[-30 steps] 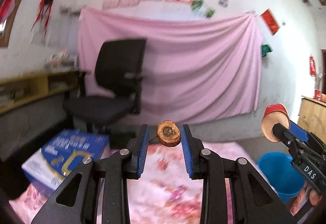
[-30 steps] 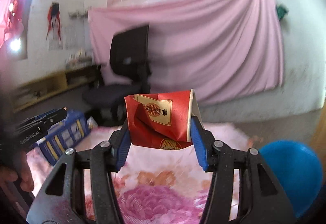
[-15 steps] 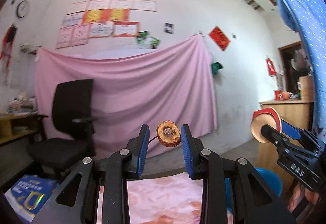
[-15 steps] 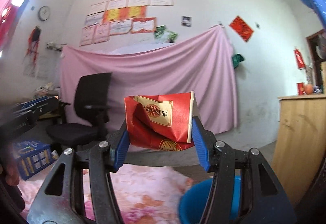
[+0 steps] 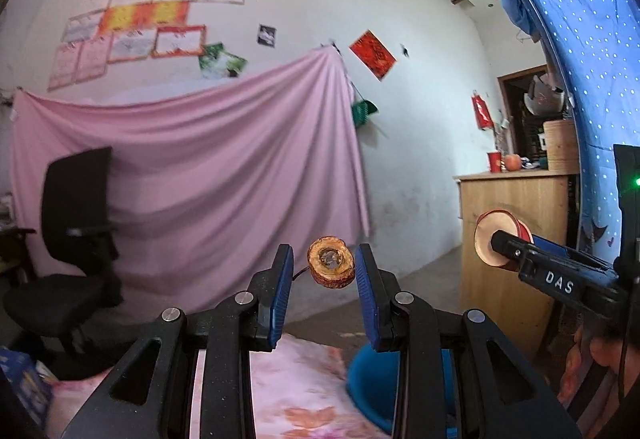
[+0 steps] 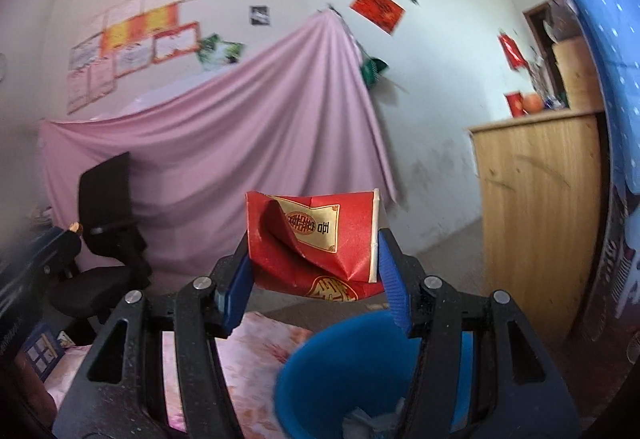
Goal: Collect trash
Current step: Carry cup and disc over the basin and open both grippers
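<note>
We are at the carry-to-bin step. Left gripper (image 5: 323, 273) fingers, narrowly set, pinch an apple core (image 5: 330, 266), its axis roughly toward the camera. Right gripper (image 6: 314, 271) fingers, wide, clamp a crushed red paper cup (image 6: 312, 239), long axis crosswise. Next: centre both over the blue bucket (image 6: 332, 363), then release.

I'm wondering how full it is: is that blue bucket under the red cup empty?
No. In the right wrist view the blue bucket below the crushed red cup already has greyish crumpled scraps in its bottom.
</note>
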Demonstrator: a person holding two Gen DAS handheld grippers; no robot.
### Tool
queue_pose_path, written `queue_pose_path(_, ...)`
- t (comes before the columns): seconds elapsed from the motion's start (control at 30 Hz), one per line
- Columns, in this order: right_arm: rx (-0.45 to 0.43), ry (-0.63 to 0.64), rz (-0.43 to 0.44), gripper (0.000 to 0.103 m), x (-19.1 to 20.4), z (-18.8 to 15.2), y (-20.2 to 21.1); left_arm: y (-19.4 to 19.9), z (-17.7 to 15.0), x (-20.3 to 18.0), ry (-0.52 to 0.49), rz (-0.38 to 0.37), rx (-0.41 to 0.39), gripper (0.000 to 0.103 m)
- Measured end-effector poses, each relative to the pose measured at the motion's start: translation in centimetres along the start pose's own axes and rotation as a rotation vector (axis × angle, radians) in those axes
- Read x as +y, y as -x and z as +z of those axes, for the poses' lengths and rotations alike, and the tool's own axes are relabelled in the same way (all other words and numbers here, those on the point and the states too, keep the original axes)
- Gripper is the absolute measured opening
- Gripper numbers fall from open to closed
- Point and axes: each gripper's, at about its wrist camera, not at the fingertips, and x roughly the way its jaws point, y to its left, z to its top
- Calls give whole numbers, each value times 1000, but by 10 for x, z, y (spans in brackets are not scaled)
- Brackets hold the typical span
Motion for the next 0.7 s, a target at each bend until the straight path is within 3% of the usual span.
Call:
queue_pose_path(0.27,155,-97,-121,85,-46,-16,-21,-43,-14,-16,100,-61,141,27)
queue_pose_path(0.43,298,-105,-130,85,-52,-30,-42,-67,-18,-24,120,-108,239,27)
queue_pose_path(0.7,418,-114,-123,85,-61,-49,-61,-90,-20,-25,173,-143,360,27)
